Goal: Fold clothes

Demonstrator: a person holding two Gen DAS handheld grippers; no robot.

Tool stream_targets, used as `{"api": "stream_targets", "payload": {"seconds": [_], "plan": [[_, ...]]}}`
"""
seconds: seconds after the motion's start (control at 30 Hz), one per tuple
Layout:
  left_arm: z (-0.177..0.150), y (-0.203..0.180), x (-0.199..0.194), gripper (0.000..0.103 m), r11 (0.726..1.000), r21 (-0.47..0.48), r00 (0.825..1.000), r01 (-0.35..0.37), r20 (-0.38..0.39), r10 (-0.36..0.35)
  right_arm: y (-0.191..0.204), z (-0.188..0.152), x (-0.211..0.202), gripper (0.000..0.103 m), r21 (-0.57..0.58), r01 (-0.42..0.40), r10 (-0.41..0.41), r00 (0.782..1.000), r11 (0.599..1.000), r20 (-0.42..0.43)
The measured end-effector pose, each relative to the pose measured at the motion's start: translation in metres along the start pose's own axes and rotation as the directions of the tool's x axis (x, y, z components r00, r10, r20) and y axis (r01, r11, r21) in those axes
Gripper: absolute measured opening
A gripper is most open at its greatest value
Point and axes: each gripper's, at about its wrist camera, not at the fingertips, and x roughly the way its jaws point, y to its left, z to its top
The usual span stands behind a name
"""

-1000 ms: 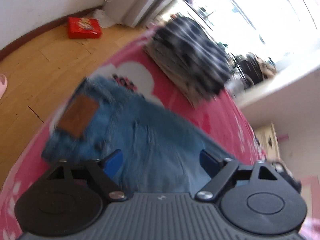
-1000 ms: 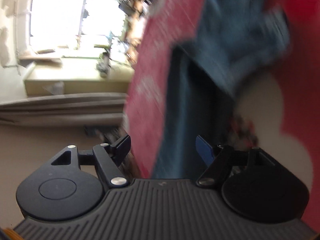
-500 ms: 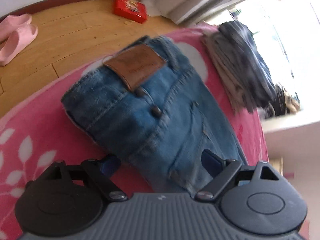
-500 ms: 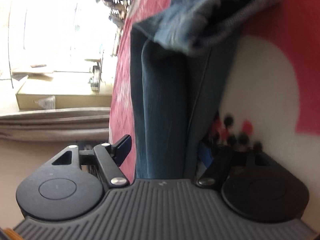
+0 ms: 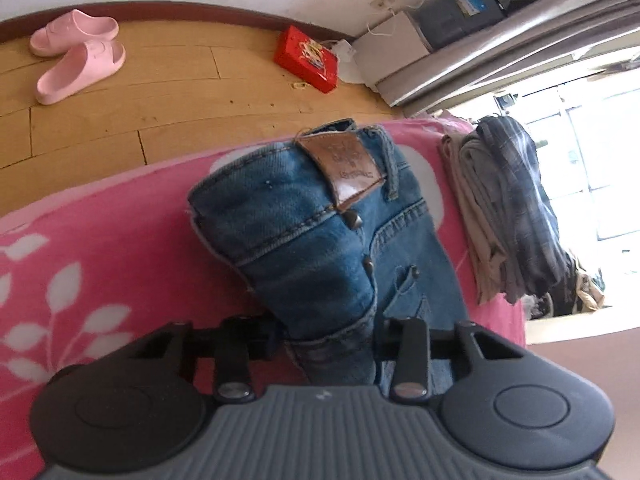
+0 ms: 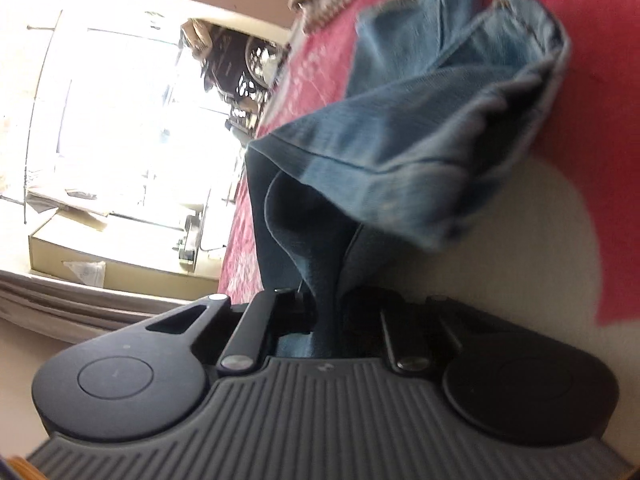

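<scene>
Blue jeans (image 5: 304, 216) with a brown leather patch (image 5: 348, 168) lie folded on the pink blanket (image 5: 100, 240). My left gripper (image 5: 330, 336) is closing its jaws on the thick near end of the jeans, which bunches up between the fingers. In the right wrist view my right gripper (image 6: 324, 312) is closing too, and a dark fold of the jeans (image 6: 420, 152) is pinched between its fingers. A paler denim layer drapes over that fold on the red bedcover (image 6: 592, 100).
A stack of folded clothes (image 5: 504, 208), plaid on top, lies on the bed to the right of the jeans. Beyond the bed edge the wooden floor (image 5: 180, 92) holds pink slippers (image 5: 76, 56) and a red box (image 5: 306, 58). A bright window (image 6: 120, 120) is on the left.
Both grippers came down to the jeans with jaws wide and have now closed on the denim. The left wrist rolled, so the waistband patch now stands straight ahead.
</scene>
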Motion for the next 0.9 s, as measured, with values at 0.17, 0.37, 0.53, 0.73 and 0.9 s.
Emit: {"api": "stream_targets", "payload": {"seconds": [0.17,0.37,0.53,0.73,0.9], "plan": [[0.001,-0.010,-0.013,0.034,0.998,0.059,1.000,0.019,-0.013,-0.019,0.006,0.010,-0.034,0.008,-0.034,-0.003,0.004,0.999,0.999,0.033],[-0.018,-0.021,-0.026,0.032,0.990,0.134,0.996,0.038,-0.082,-0.027,-0.004,0.040,-0.100,0.007,-0.062,-0.003,0.005,0.999,0.998,0.041],[-0.038,-0.020,-0.042,0.032,0.975,0.220,0.986,0.044,-0.166,-0.007,-0.017,0.053,-0.175,0.007,-0.072,0.047,-0.044,0.998,0.996,0.047],[-0.052,-0.007,-0.037,0.035,0.953,0.302,0.978,0.037,-0.209,0.028,-0.086,0.039,-0.247,0.014,0.107,0.132,-0.133,0.991,0.985,-0.001],[-0.045,0.004,-0.031,0.047,0.944,0.330,0.963,0.025,-0.262,0.066,-0.140,0.044,-0.271,0.030,0.307,0.207,-0.166,0.974,0.929,-0.157]]}}
